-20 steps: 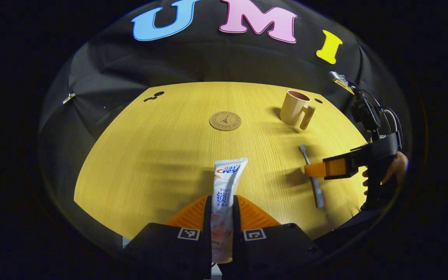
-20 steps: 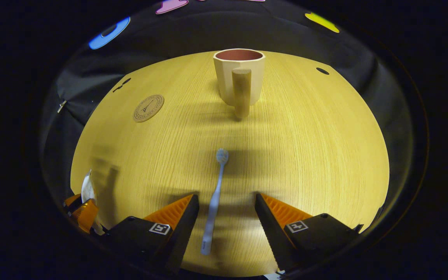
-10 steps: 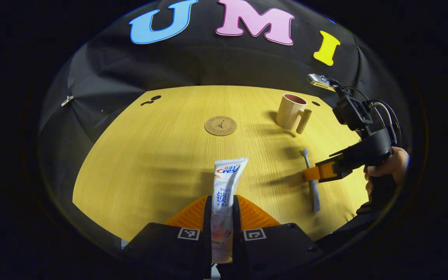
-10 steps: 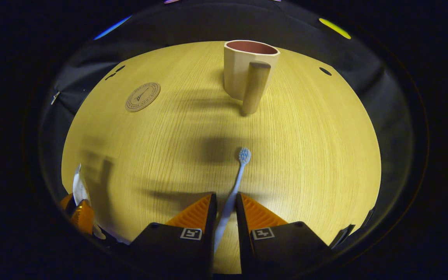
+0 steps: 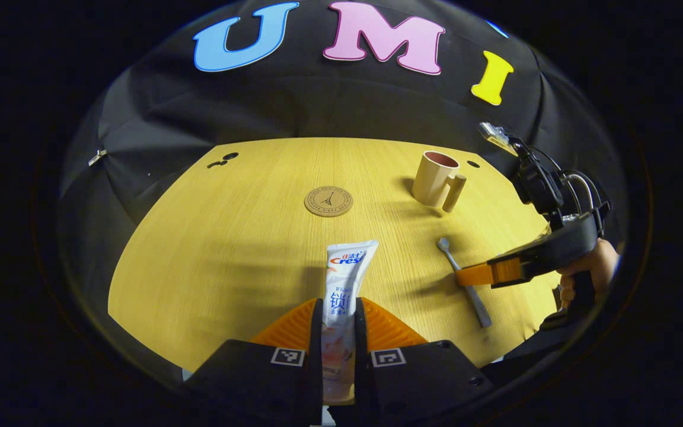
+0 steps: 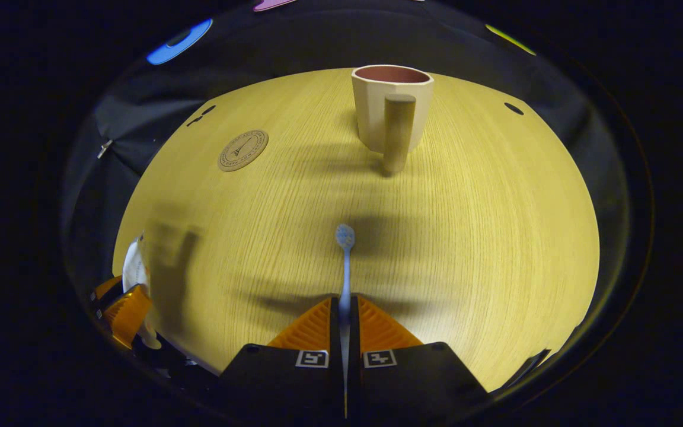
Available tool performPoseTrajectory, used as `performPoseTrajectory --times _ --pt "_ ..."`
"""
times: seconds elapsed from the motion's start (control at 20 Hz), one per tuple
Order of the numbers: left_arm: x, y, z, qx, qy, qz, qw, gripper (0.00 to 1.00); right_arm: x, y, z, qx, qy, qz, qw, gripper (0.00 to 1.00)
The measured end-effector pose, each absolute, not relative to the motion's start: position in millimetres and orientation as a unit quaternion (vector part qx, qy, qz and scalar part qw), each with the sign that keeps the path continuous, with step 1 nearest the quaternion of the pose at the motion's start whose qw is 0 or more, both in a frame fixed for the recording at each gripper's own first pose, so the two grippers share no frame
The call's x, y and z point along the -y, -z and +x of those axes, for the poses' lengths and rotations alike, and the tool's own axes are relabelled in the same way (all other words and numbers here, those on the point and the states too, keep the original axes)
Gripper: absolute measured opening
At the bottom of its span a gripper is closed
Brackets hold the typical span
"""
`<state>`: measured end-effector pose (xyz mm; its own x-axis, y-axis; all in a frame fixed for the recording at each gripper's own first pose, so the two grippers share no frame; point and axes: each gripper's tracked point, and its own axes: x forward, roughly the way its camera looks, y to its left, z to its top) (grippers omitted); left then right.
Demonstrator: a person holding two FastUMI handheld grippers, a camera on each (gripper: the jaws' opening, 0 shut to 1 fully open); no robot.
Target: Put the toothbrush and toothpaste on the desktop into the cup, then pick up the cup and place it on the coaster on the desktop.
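Since the earlier frames the right hand-held gripper has gone from spread on either side of the toothbrush to pressed in on its handle; the brush now runs straight out from between the fingers, bristle head forward and pointing toward the cup. In the left gripper view the same toothbrush looks angled differently than it did a moment ago, with the right hand-held gripper clamped across its shaft and a hand behind it. Whether the brush is already clear of the surface I cannot tell.

The left hand-held gripper keeps its pinch on the toothpaste, both fingers squeezing the lower part of the tube while the flat crimped end sticks out forward above the wood.

The cup stands upright and empty-looking near the far right of the surface, handle toward the right gripper's camera. The coaster lies bare near the middle, well apart from the cup.

Both items now appear secured, so the grasping stage looks finished. Carrying each one to the cup's mouth likely comes next, and neither has gone in yet.
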<state>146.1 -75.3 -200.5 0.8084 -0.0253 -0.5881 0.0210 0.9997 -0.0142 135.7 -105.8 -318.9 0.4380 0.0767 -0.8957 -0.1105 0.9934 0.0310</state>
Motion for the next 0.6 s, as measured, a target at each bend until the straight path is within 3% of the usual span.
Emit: performPoseTrajectory --times 0.6 --pt "127.7 80.9 236.3 -0.195 0.040 -0.016 0.980 0.26 158.0 230.8 152.4 -0.451 -0.051 0.092 0.886 0.06"
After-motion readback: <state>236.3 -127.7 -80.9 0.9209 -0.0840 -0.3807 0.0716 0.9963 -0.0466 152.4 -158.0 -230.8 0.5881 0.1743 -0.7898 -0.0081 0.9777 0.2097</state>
